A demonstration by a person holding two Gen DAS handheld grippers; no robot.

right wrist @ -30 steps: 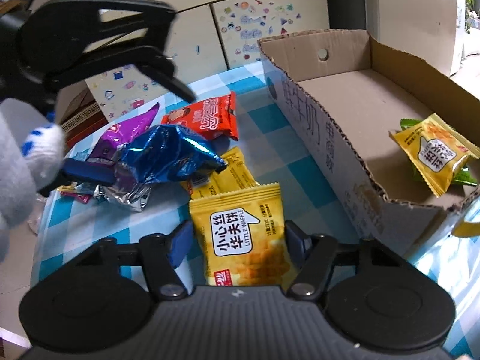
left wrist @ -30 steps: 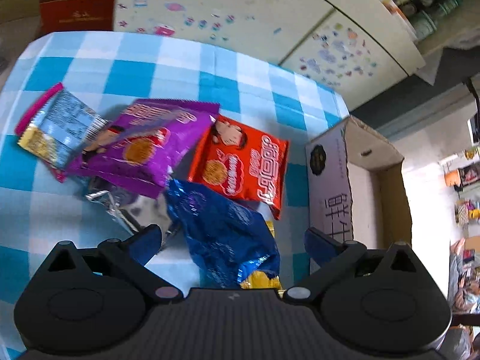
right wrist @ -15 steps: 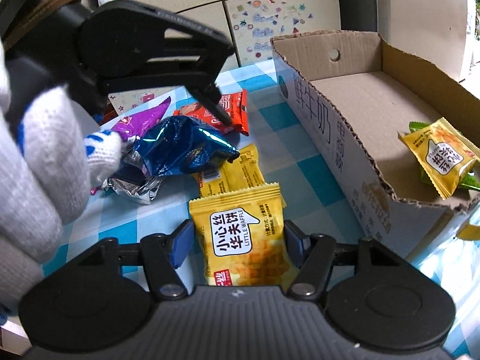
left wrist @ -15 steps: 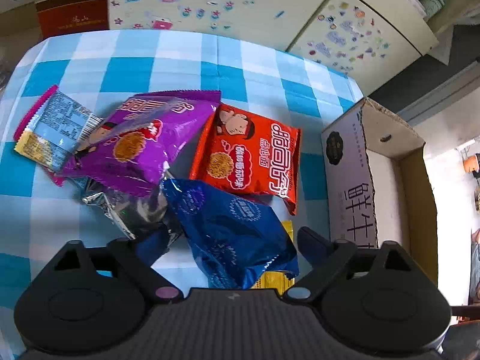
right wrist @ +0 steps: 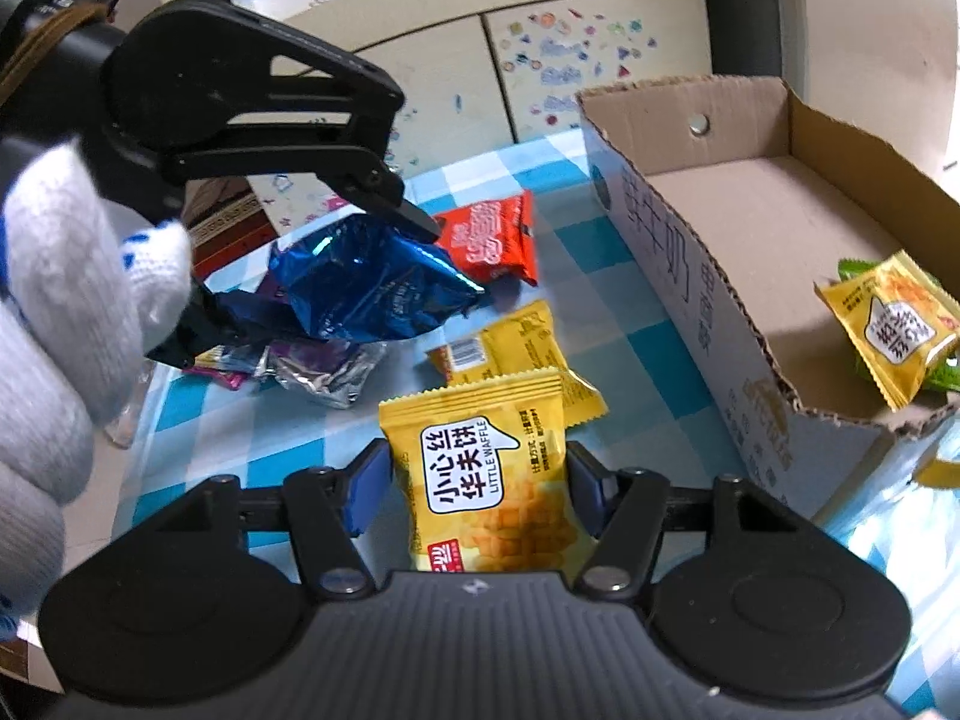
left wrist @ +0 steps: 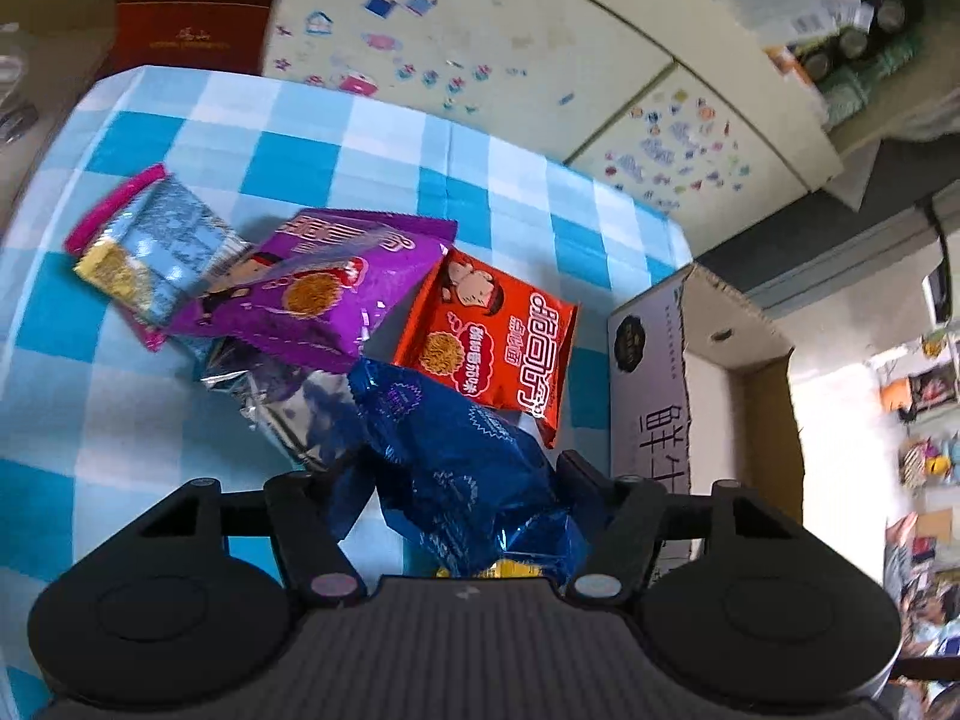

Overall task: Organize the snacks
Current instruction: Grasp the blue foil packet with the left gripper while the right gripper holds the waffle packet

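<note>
My left gripper (left wrist: 459,486) is closing its jaws on a crinkled blue snack packet (left wrist: 456,468), whose sides both pads squeeze. In the right wrist view that blue packet (right wrist: 366,282) hangs just above the checked tablecloth in the left gripper (right wrist: 300,288), which a white-gloved hand (right wrist: 72,312) carries. My right gripper (right wrist: 477,480) is shut on a yellow waffle packet (right wrist: 480,468), jaws still tightening, near the table's front. An open cardboard box (right wrist: 678,276) stands to the right with a yellow packet (right wrist: 894,324) lying inside on a green one.
On the blue-checked cloth (left wrist: 300,162) lie a red packet (left wrist: 492,336), a purple one (left wrist: 318,294), a silver one (left wrist: 282,390) and a pink-edged one (left wrist: 150,252). A second yellow packet (right wrist: 516,348) lies beyond my right gripper. A stickered cabinet (left wrist: 480,60) stands behind the table.
The left jaws have narrowed from wide open onto the blue packet, which has crumpled and come up off the cloth. The right gripper has stayed put with the yellow waffle packet.
</note>
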